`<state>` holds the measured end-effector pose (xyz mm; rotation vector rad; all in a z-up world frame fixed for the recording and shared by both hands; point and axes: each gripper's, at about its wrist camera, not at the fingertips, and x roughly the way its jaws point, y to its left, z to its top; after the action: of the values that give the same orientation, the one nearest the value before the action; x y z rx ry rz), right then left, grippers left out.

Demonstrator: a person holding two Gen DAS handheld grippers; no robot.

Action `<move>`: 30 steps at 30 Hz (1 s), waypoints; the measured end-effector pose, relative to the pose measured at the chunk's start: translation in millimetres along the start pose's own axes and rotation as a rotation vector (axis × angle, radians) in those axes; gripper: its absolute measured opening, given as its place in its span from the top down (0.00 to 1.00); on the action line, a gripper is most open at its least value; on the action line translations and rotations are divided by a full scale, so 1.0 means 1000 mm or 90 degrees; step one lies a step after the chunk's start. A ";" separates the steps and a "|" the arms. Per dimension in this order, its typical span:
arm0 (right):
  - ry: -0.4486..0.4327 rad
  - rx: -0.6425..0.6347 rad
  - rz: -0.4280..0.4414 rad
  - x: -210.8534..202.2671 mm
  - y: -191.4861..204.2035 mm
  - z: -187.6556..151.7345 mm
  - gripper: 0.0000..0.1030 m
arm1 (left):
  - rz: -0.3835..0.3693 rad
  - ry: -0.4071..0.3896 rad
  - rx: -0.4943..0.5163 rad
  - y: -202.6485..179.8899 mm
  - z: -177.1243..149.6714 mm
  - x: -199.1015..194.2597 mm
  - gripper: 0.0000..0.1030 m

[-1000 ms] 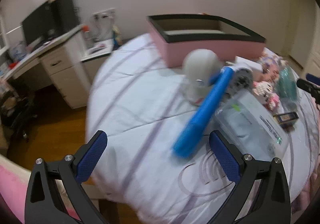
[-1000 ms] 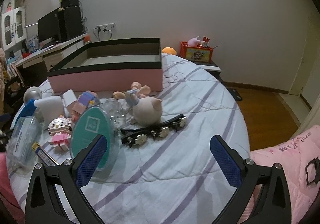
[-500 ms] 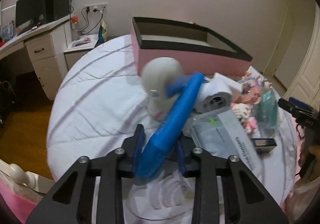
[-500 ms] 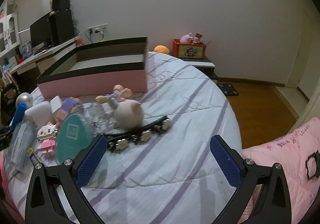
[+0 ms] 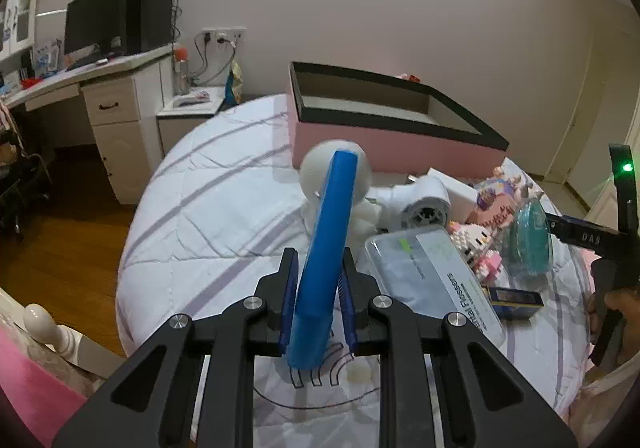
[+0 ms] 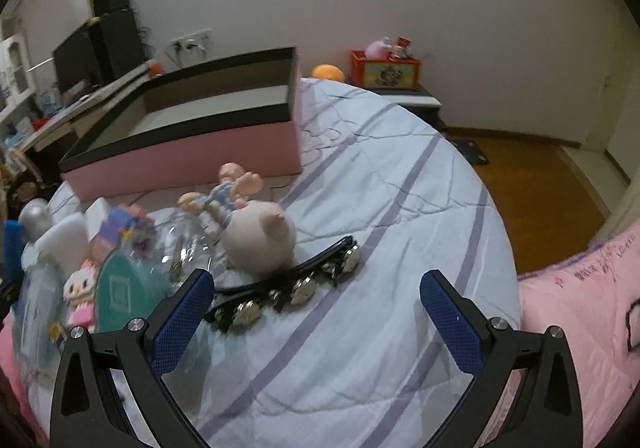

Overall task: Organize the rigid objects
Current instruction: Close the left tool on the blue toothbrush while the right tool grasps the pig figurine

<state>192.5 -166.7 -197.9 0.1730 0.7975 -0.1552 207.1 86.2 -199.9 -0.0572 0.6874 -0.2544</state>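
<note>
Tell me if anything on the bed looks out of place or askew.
Nothing is spilled or broken. The pig lies tipped on the black strip, and the pink box holds nothing while toys crowd beside it.

Blue bar [image 5: 326, 260], pink black-rimmed box [image 5: 384, 146], purple-striped white quilt [image 5: 224, 208]

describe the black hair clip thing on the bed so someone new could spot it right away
Start at the pink box with the black rim on the striped bed. In front of it lies a pale pink pig toy; the black hair clip runs along the quilt just in front of the pig. It alone is long, flat and black, with a row of shiny round studs.
</note>
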 end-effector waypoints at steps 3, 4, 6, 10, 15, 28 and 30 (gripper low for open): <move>0.010 -0.001 -0.013 0.009 0.003 0.009 0.00 | 0.008 -0.004 0.005 0.001 0.002 -0.002 0.83; 0.006 -0.008 -0.008 0.010 0.006 0.012 0.00 | 0.004 -0.006 0.004 0.001 0.003 -0.003 0.84; -0.008 -0.033 -0.013 0.009 0.013 0.017 0.00 | 0.006 -0.007 0.006 0.003 0.005 -0.007 0.84; -0.035 -0.077 -0.001 0.007 0.026 0.022 0.05 | 0.006 -0.021 0.007 0.003 0.009 -0.015 0.84; -0.015 -0.085 0.037 0.016 0.031 0.024 0.44 | -0.005 -0.027 0.014 0.000 0.015 -0.013 0.84; 0.064 -0.137 0.122 0.047 0.031 0.042 0.50 | -0.015 0.005 0.000 0.015 0.004 -0.012 0.82; 0.063 -0.137 0.121 0.049 0.030 0.042 0.46 | -0.017 0.011 -0.006 0.017 0.003 -0.009 0.81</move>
<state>262.2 -149.8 -201.6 0.0518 0.8850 0.1193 205.9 104.6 -194.5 -0.0729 0.7061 -0.2773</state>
